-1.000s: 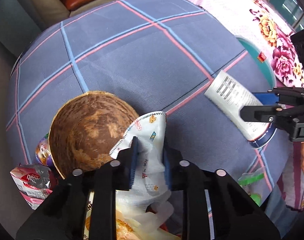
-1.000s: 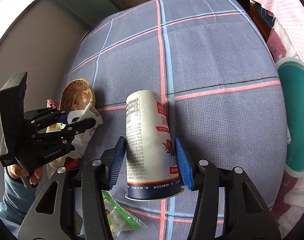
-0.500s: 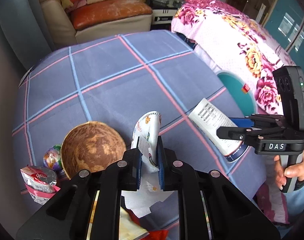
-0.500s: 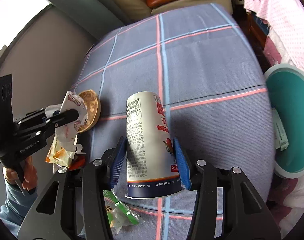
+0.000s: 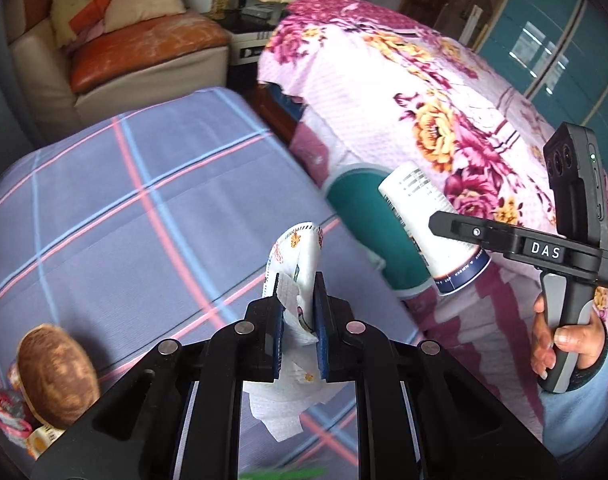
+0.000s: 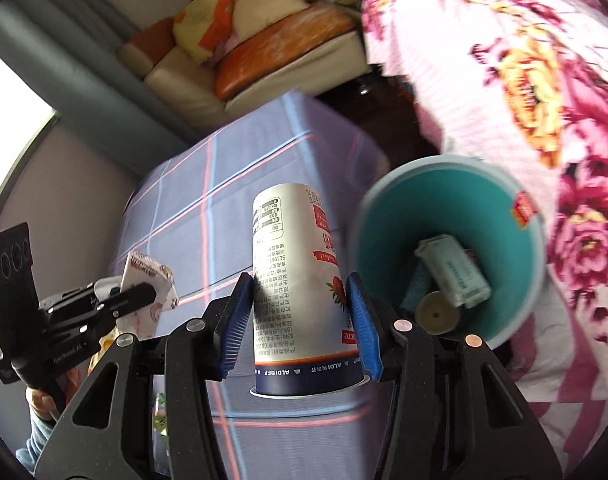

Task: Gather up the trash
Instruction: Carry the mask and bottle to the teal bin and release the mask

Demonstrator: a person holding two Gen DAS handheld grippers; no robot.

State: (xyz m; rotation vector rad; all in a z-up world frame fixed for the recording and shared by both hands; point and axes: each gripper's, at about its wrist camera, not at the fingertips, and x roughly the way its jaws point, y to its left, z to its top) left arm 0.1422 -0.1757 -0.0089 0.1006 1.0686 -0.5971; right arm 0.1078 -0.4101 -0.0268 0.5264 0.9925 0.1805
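My left gripper (image 5: 297, 292) is shut on a white printed face mask (image 5: 299, 248), held in the air above the right part of the blue checked table (image 5: 143, 208). My right gripper (image 6: 299, 284) is shut on a white paper cup (image 6: 291, 232) with a dark blue band, its rim towards the camera. The cup hangs just left of a teal bin (image 6: 464, 200) that stands beside the table. The left wrist view shows the cup (image 5: 420, 200) in front of the bin (image 5: 360, 208). The right wrist view shows the left gripper (image 6: 143, 292) with the mask (image 6: 143, 270) at the left.
The bin holds a white-green carton (image 6: 452, 272) and a round disc (image 6: 436, 314). A brown coconut-shell bowl (image 5: 55, 376) and snack packets (image 5: 3, 408) lie at the table's near left. A green wrapper (image 6: 159, 428) lies near the front edge. A floral cover (image 5: 424, 100) rises right of the bin.
Both grippers have risen and swung right, off the table's middle towards the teal bin, each keeping its load. The bowl has slid to the lower left of the left wrist view.
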